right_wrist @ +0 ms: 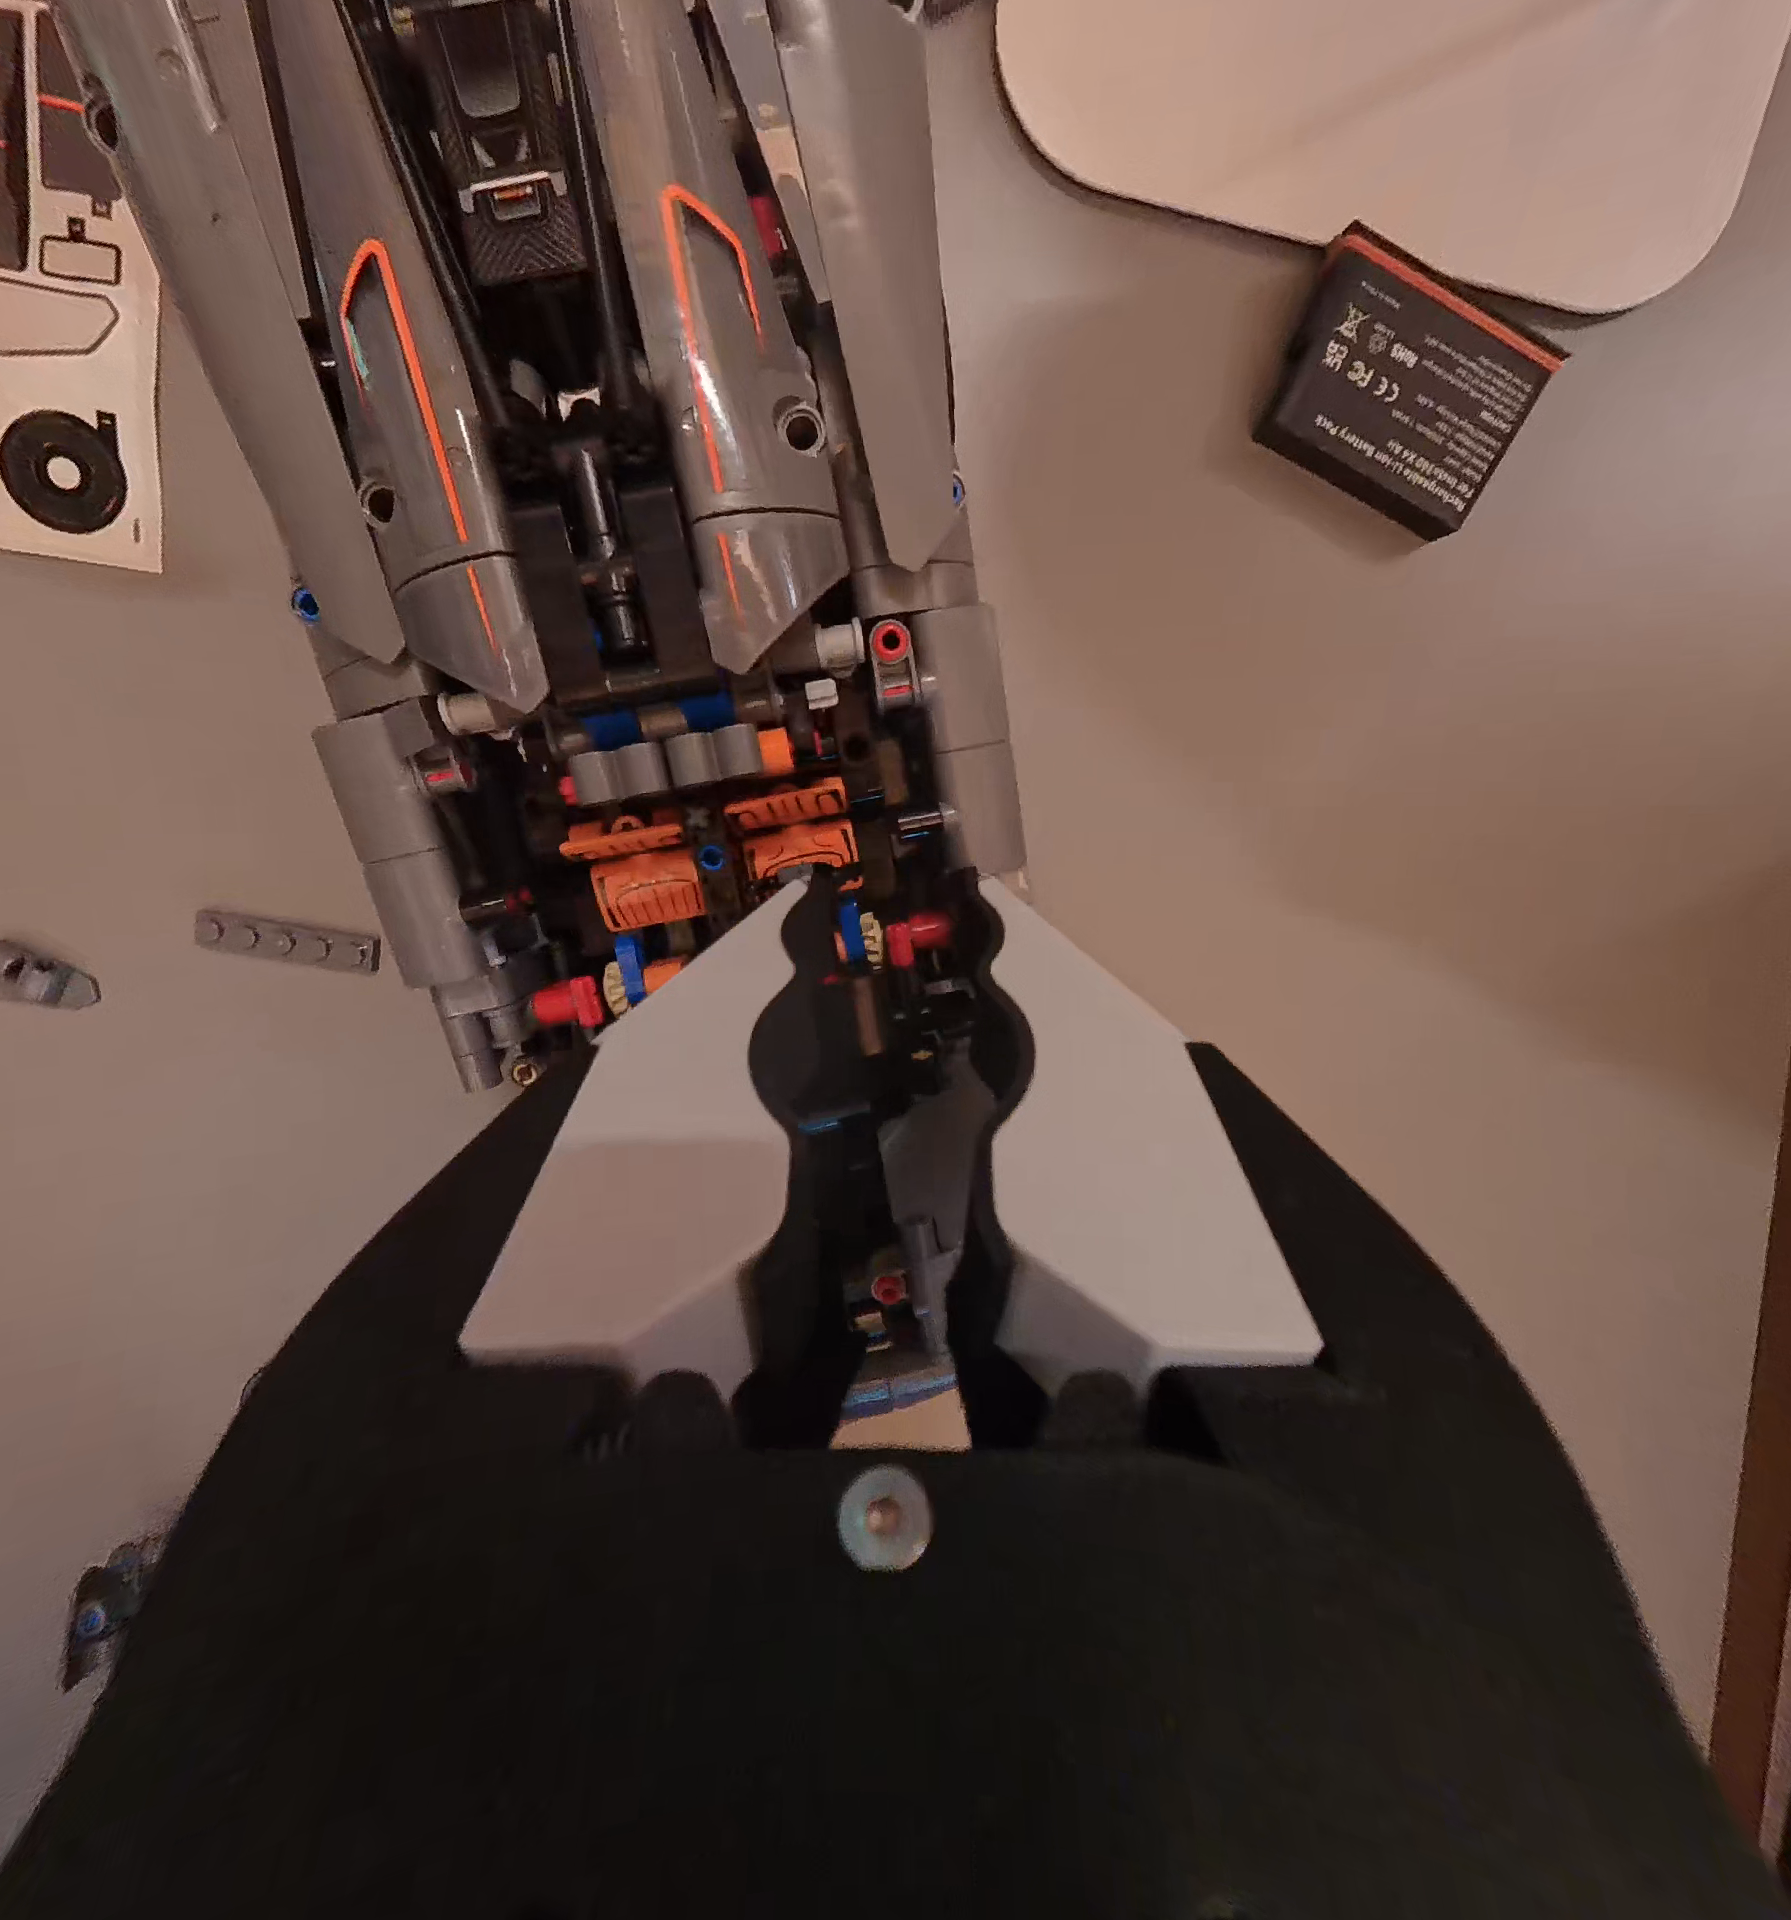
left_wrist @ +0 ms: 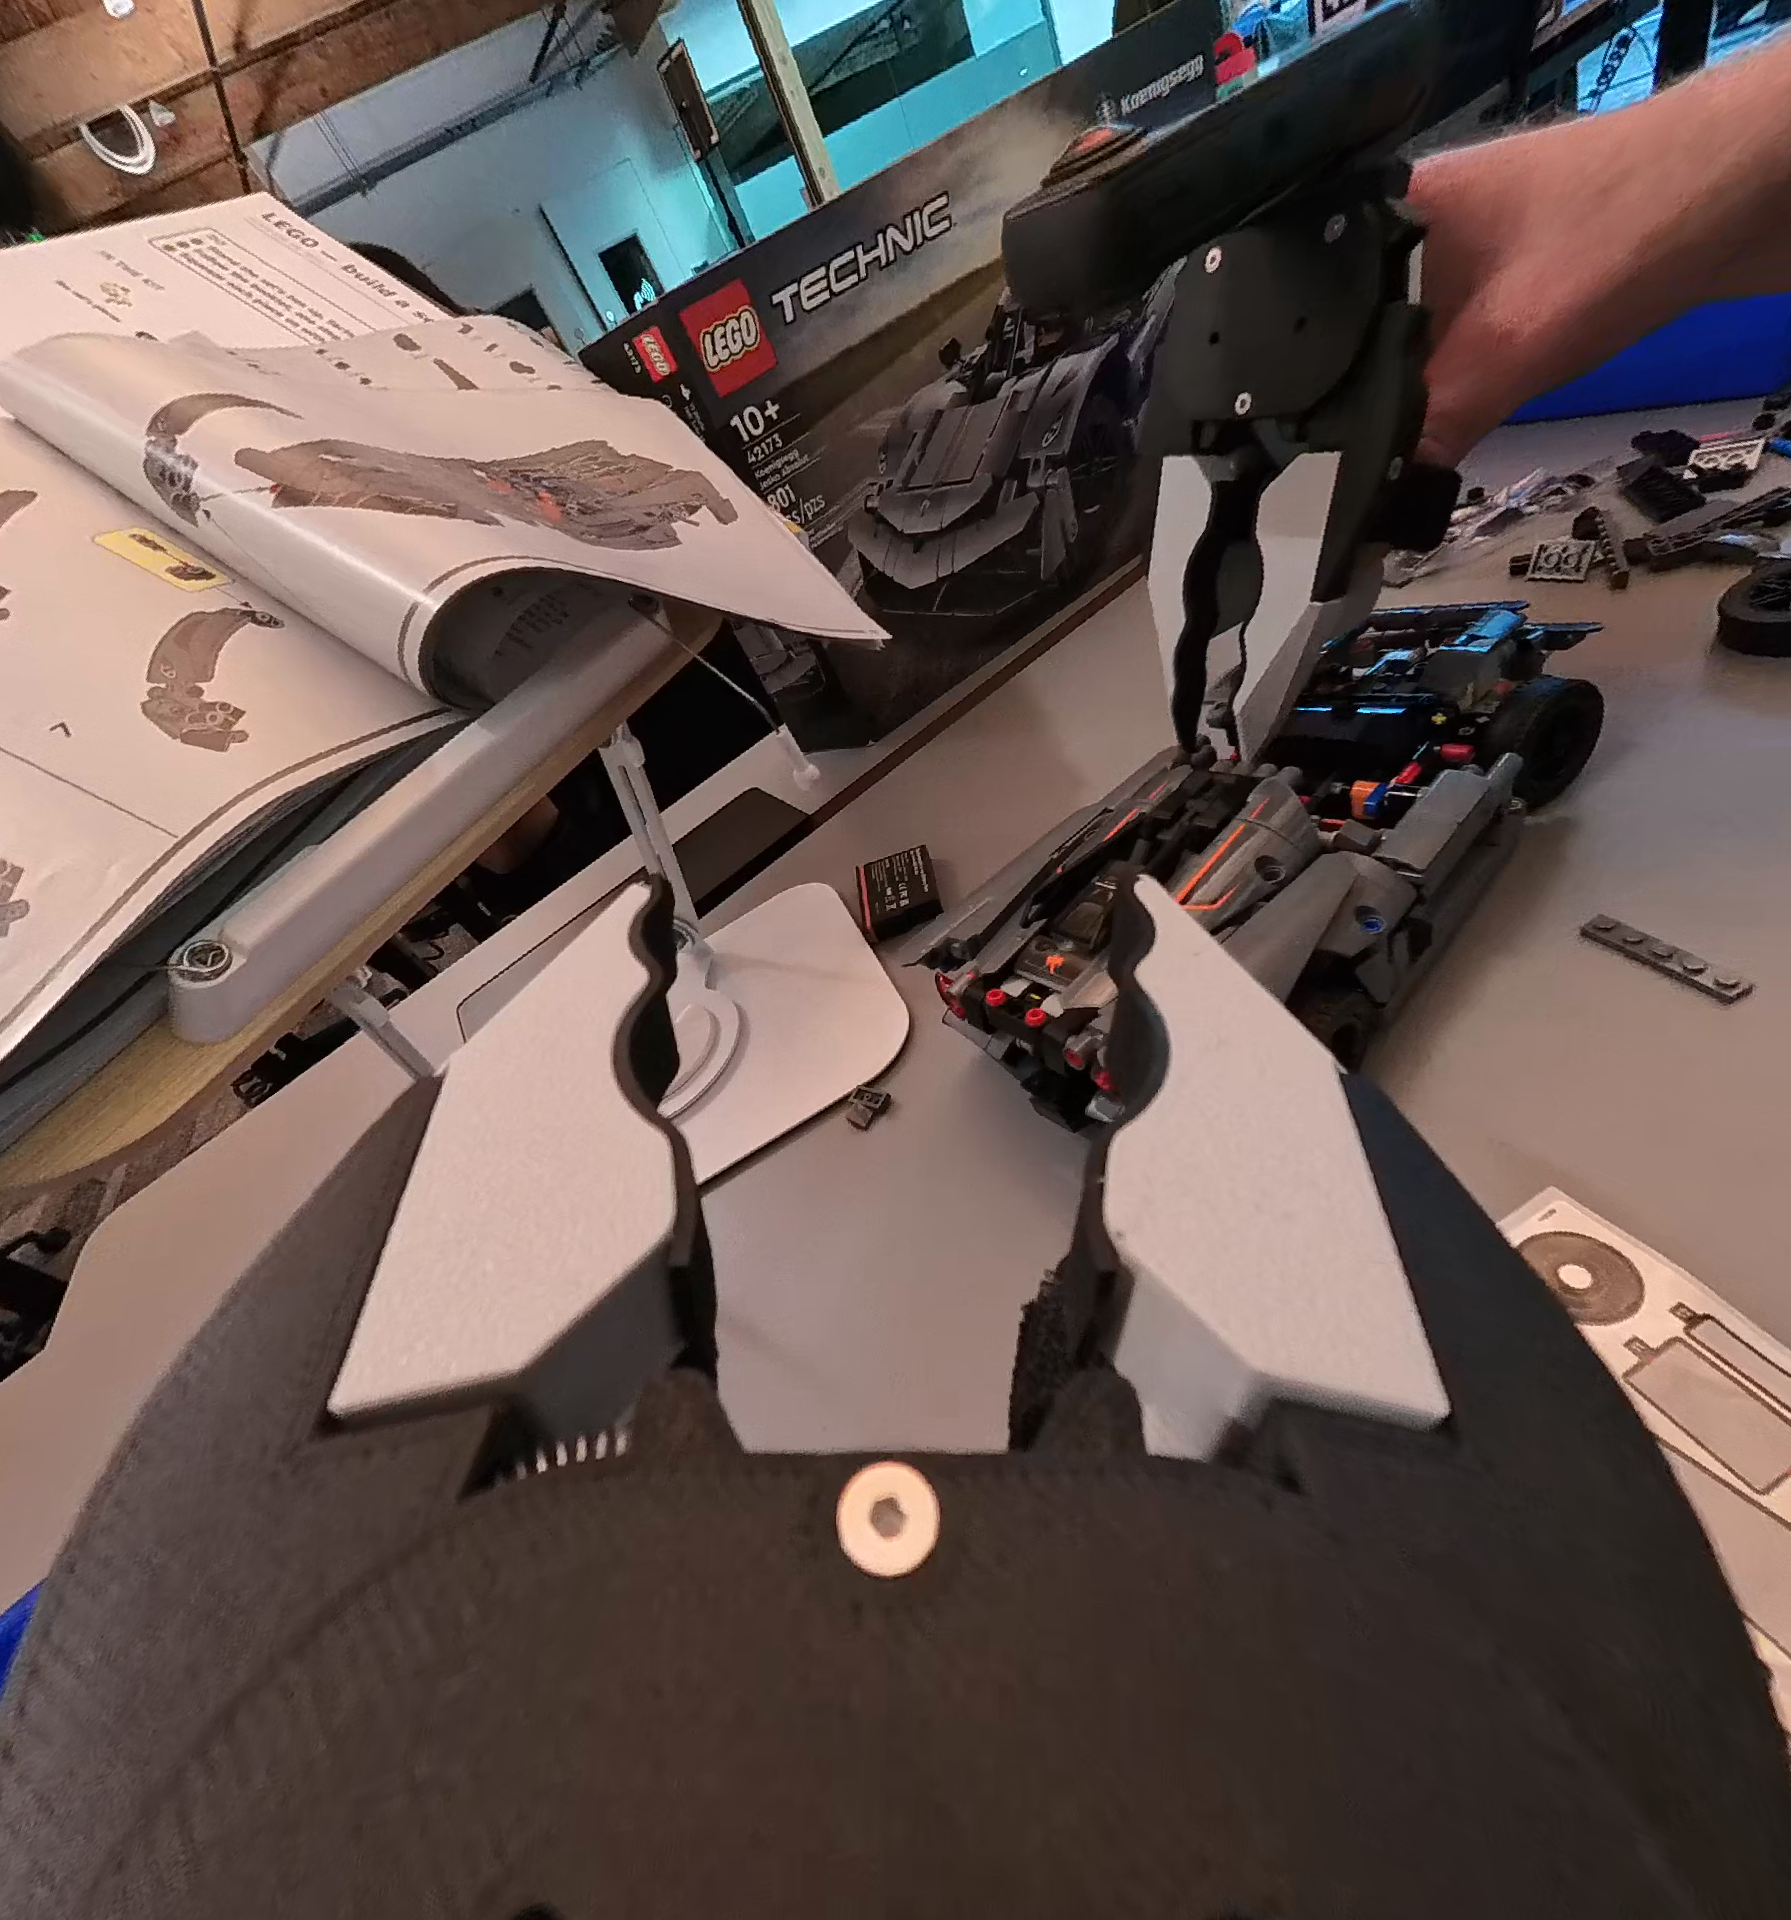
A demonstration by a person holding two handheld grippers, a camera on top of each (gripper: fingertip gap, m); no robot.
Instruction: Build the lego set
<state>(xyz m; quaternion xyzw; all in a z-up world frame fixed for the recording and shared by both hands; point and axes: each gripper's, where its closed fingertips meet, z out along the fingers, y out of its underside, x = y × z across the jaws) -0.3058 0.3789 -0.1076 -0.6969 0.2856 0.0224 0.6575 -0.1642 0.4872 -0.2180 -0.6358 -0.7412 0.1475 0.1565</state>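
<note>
The grey Lego car (left_wrist: 1275, 862) with orange stripes lies on the table. In the right wrist view it (right_wrist: 558, 436) runs away from me, its orange and blue mechanism showing. My right gripper (right_wrist: 896, 894) points down onto that mechanism. Its jaws are nearly together and seem pinched on a small dark piece (right_wrist: 863, 1013) at the car. It also shows in the left wrist view (left_wrist: 1215, 743), held by a hand (left_wrist: 1597, 239). My left gripper (left_wrist: 896, 914) is open and empty, hovering just in front of the car's near end.
An open instruction booklet (left_wrist: 247, 582) rests on a stand whose white base (left_wrist: 818, 997) is left of the car. The Lego box (left_wrist: 870, 343) stands behind. Loose parts (left_wrist: 1680, 509) and a wheel (left_wrist: 1790, 603) lie far right. Nearby are a black battery (right_wrist: 1405, 384), a grey plate (right_wrist: 288, 940) and a sticker sheet (right_wrist: 39, 312). Spacing between my two grippers at the tips: around 20 cm.
</note>
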